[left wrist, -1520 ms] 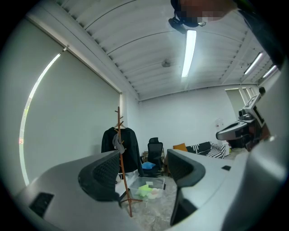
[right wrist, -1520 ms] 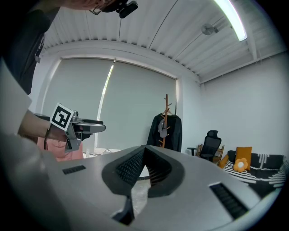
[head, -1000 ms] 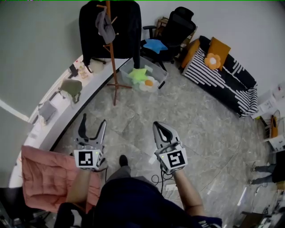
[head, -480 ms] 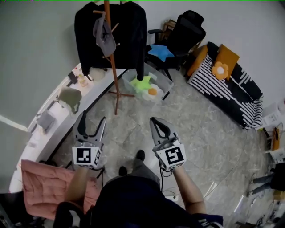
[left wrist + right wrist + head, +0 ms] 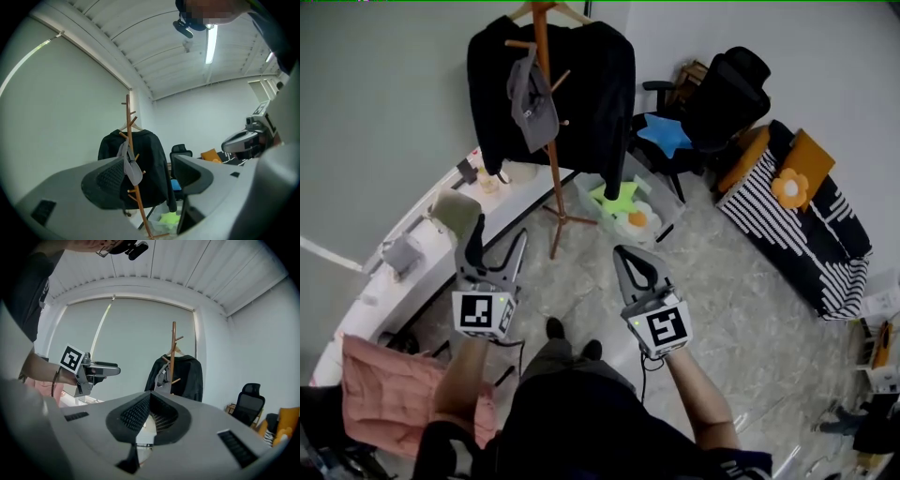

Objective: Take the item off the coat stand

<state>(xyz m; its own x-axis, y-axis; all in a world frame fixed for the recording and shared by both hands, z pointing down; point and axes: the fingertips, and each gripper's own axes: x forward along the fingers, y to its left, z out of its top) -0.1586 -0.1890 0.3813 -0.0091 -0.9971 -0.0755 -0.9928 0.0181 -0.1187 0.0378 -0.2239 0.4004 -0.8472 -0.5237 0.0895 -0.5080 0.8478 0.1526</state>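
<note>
Grey cap (image 5: 532, 103) hangs long axis down from an upper peg of the wooden coat stand (image 5: 550, 178), against a black jacket (image 5: 602, 94). It lies ahead of and well apart from both tools. Left hand-held gripper (image 5: 499, 231), wide and empty, judged nearer; right hand-held gripper (image 5: 628, 255) closed, empty

We hold the left tongs (image 5: 497, 246) and the right tongs (image 5: 623, 253) side by side ahead of the torso and apart from each other. The left forearm (image 5: 457, 384) and the right forearm (image 5: 698, 398) both reach forward, with the tips pointing away from us. The jaws of the left tongs stand wide apart and grip nothing, while the jaws of the right tongs meet at their tips and are likewise empty.
</note>
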